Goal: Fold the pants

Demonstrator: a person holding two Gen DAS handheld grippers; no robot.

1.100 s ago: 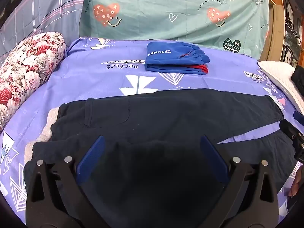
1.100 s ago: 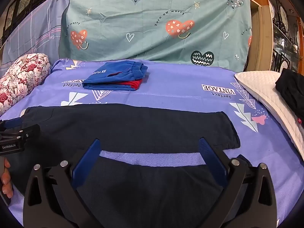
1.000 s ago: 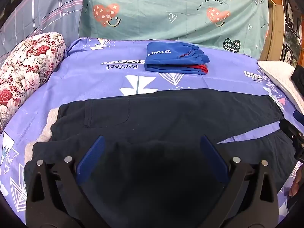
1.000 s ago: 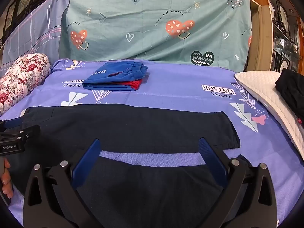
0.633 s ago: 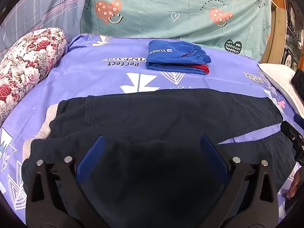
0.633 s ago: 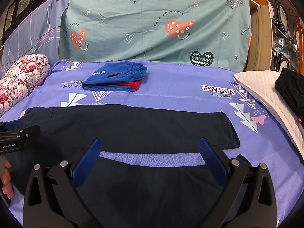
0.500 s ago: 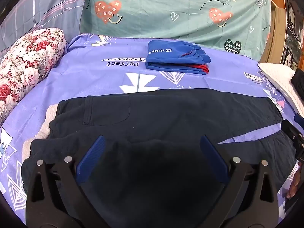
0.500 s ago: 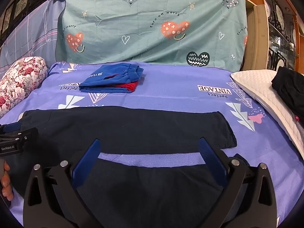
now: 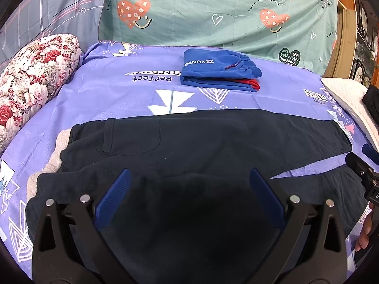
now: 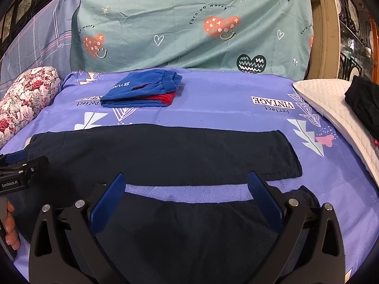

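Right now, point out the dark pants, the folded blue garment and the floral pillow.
dark pants (image 9: 213,139), left wrist view, middle of the far leg.
folded blue garment (image 10: 139,90), right wrist view, its top layer.
floral pillow (image 9: 35,78), left wrist view, its upper side.

The left gripper (image 9: 188,197) and right gripper (image 10: 186,200) have black arms, blue ribbed pads (image 9: 113,198), and silver screws.

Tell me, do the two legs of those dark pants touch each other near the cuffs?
Apart. In the right wrist view a strip of purple bedsheet shows plainly between the two legs of the dark pants.
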